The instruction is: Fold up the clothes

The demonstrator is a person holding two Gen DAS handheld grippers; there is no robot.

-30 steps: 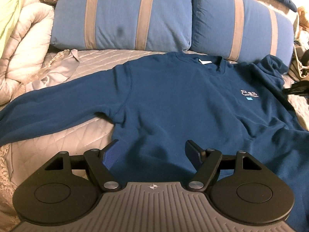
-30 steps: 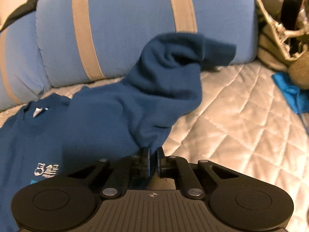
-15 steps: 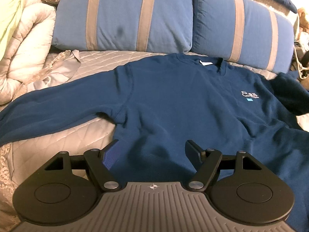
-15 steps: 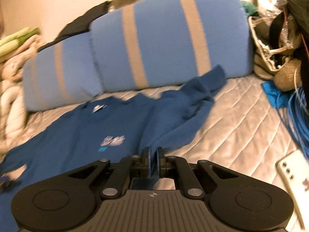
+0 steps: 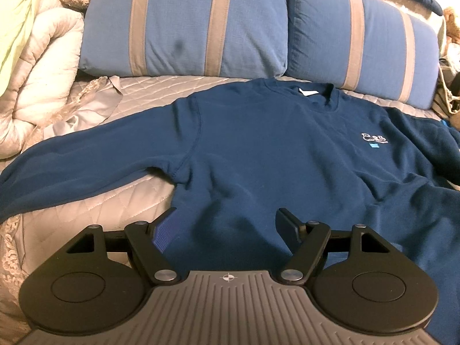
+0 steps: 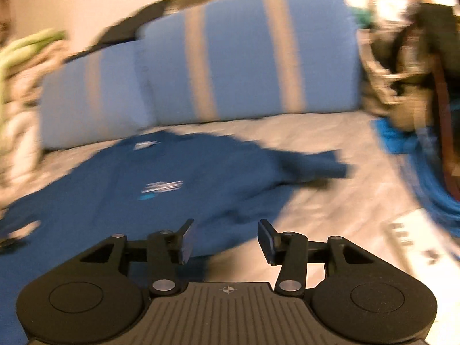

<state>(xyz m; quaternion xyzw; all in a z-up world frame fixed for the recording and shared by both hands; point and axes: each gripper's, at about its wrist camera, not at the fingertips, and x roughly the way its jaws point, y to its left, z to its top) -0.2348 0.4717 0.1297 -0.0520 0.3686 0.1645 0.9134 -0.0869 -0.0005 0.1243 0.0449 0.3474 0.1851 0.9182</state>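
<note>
A dark blue sweatshirt [image 5: 258, 149] lies front up on the quilted bed, its collar toward the pillows and one sleeve [image 5: 86, 164] stretched out to the left. My left gripper [image 5: 227, 224] hovers open over the lower body of the sweatshirt, nothing pressed between its pads. In the blurred right wrist view the same sweatshirt [image 6: 161, 189] shows its other sleeve [image 6: 310, 164] lying loose, pointing right on the quilt. My right gripper [image 6: 225, 237] is opening above the garment's edge, with nothing between its fingers.
Two blue pillows with tan stripes [image 5: 184, 26] [image 5: 362, 37] line the head of the bed. A pale rolled duvet [image 5: 37, 66] sits at the left. Bags and blue cable [image 6: 425, 172] crowd the right side, with a white flat device [image 6: 414, 235] on the quilt.
My right gripper, shut on the sleeve before, has drawn back and opened; the sleeve has dropped flat onto the quilt. The left gripper has stayed still and open.
</note>
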